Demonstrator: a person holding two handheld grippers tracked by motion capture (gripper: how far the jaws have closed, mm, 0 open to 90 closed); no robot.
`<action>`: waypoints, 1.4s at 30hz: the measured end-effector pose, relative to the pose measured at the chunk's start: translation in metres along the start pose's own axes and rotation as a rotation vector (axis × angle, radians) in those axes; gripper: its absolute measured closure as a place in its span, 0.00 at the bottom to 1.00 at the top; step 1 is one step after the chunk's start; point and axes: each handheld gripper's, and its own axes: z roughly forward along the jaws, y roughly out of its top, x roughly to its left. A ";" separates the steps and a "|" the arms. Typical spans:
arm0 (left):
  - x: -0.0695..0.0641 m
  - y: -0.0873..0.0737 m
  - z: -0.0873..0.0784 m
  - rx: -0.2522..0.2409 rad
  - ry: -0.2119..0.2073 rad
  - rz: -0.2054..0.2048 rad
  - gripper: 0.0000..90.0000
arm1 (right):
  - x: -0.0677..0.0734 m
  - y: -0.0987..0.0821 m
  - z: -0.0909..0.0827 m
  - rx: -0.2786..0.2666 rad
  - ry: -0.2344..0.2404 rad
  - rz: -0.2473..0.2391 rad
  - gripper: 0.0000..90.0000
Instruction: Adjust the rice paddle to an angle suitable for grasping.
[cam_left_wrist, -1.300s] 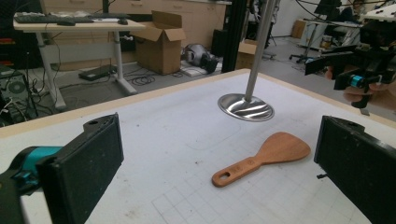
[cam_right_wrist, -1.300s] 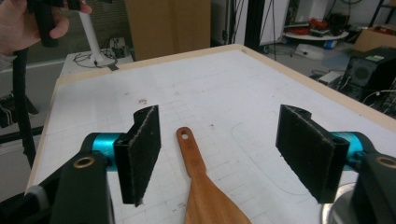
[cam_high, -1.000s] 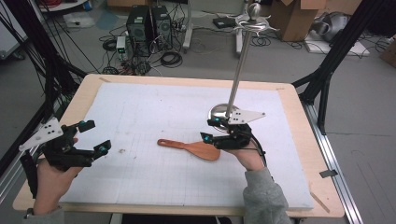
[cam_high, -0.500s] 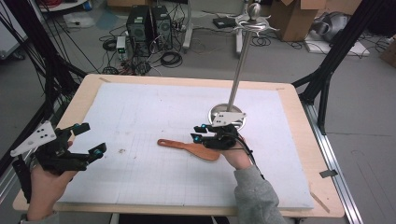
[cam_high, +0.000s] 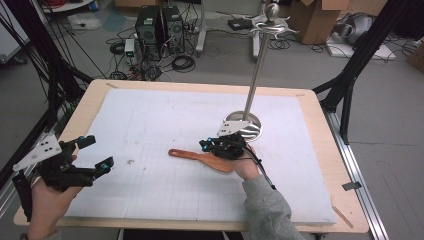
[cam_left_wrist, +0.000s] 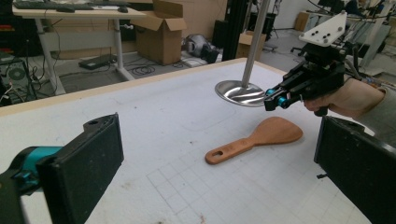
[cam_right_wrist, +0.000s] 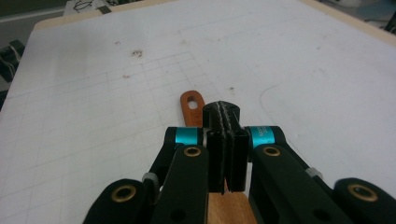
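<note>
While the person's forearms come in from the near edge of the table (cam_high: 320, 150), the left gripper (cam_high: 92, 152) hovers near the table's near-left corner, its two black jaws spread wide with nothing between them; in the left gripper view those jaws frame the scene from either side, well apart. Farther in, near the middle of the white gridded mat (cam_high: 165, 130), lies the wooden spatula (cam_high: 200, 157), flat on the mat, its thin handle with a hanging hole pointing toward the left gripper's side and its broad blade toward the right hand. The right gripper (cam_high: 205, 146) sits over the spatula where handle meets blade; its jaws have just been closing and now stand pressed together, pad against pad. In the right gripper view the handle's holed end (cam_right_wrist: 192, 106) shows just beyond the shut tips and the wood runs on beneath the gripper's body, so the jaws look to be above the spatula rather than around it; whether they touch it I cannot tell. Just behind the right gripper stands a metal stand (cam_high: 256, 75), its round shiny base (cam_high: 250, 126) on the mat and its pole rising upright.
</note>
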 end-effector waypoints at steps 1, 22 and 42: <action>-0.001 -0.001 0.000 0.000 0.001 -0.004 0.02 | 0.000 0.000 0.000 0.000 0.000 0.000 0.99; 0.001 -0.008 -0.021 0.007 0.063 -0.006 0.02 | -0.019 -0.021 0.039 0.156 0.007 0.106 0.99; 0.002 -0.012 -0.023 0.023 0.066 -0.014 0.02 | -0.015 -0.019 0.051 0.254 -0.041 0.081 1.00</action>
